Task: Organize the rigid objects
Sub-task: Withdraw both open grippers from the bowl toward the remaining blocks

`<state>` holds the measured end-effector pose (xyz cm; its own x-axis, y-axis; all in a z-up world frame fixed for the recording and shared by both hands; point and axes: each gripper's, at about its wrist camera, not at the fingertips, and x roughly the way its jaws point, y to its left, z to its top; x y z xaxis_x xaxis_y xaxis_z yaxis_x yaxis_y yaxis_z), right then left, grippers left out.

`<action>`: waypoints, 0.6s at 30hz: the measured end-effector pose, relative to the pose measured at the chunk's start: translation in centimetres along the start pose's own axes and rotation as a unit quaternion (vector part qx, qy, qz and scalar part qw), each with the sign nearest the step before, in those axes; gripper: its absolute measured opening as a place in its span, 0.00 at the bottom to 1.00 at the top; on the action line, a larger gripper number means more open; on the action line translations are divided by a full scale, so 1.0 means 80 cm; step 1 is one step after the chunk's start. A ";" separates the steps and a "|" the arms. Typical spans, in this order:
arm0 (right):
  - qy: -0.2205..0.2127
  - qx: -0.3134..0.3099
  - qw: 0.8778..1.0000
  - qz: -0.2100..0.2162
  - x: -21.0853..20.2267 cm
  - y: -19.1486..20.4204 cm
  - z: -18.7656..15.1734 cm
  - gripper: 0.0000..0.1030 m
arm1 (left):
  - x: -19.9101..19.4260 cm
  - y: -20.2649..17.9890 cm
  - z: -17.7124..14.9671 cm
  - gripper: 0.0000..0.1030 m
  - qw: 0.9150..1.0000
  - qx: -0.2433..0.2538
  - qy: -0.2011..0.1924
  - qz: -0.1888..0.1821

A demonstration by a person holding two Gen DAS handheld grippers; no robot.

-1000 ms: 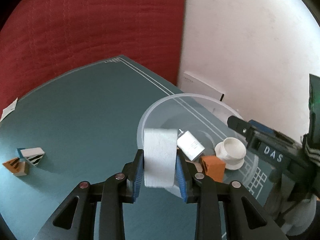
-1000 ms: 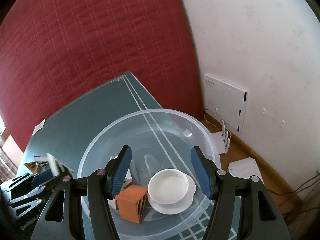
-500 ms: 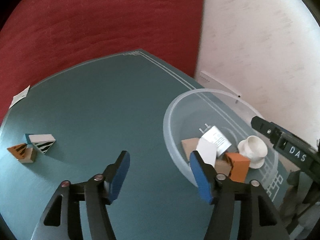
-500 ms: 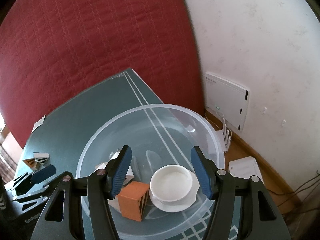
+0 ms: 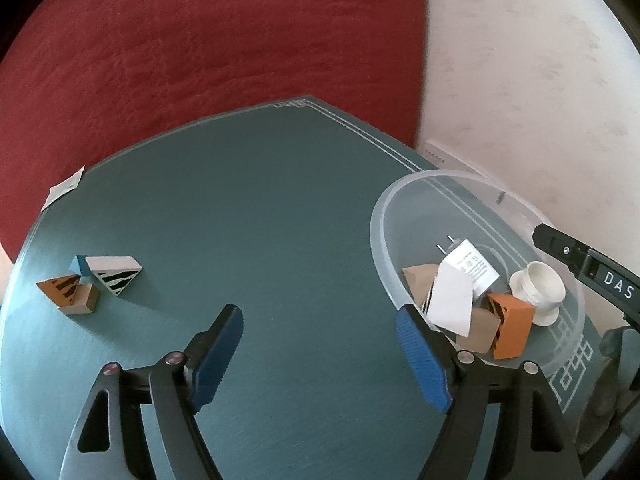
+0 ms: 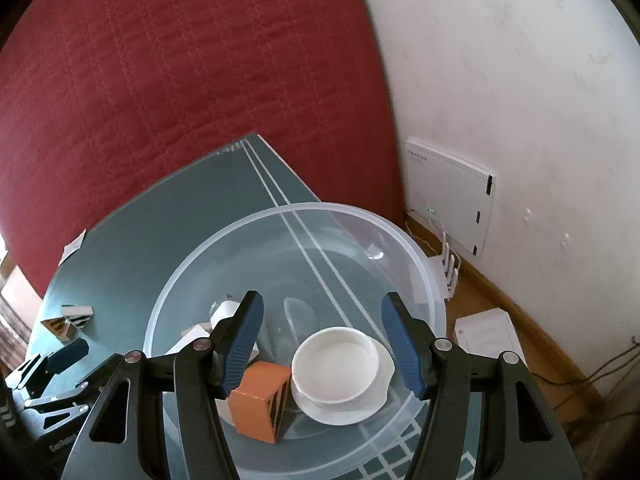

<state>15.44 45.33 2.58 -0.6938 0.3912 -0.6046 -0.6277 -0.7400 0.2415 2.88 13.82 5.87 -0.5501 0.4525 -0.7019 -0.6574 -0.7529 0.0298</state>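
A clear plastic bowl (image 5: 384, 216) stands at the right of the teal table (image 5: 260, 200). In it lie a white block (image 5: 450, 300), an orange block (image 5: 516, 328), a white plug adapter (image 5: 470, 266), a tan block (image 5: 418, 280) and a white cup (image 5: 540, 286). My left gripper (image 5: 318, 320) hangs over bare table left of the bowl, its jaws opening with nothing between them. My right gripper (image 6: 322, 304) is open above the bowl (image 6: 436, 292), over the cup (image 6: 336, 364) and orange block (image 6: 256, 404). Three triangular blocks sit far left: zebra-striped (image 5: 114, 276), orange-striped (image 5: 60, 288), blue (image 5: 78, 266).
A red quilted backdrop (image 5: 200, 40) rises behind the table, with a white wall (image 6: 520, 80) to its right. A white box (image 6: 448, 196) leans on that wall by the floor. A paper tag (image 5: 64, 190) lies at the table's left edge.
My left gripper let go of the white block, which now lies in the bowl. Its jaws spread wide and it moved left, away from the bowl. The right gripper stayed put.
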 end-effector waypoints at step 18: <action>-0.011 -0.030 0.999 0.003 -0.003 0.004 -0.005 0.61 | 0.010 0.011 -0.003 0.86 0.999 -0.019 0.004 0.033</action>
<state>15.59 44.79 2.50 -0.7048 0.3987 -0.5867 -0.6023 -0.7734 0.1979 1.96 13.41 5.14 -0.5872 0.3977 -0.7050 -0.5998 -0.7986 0.0491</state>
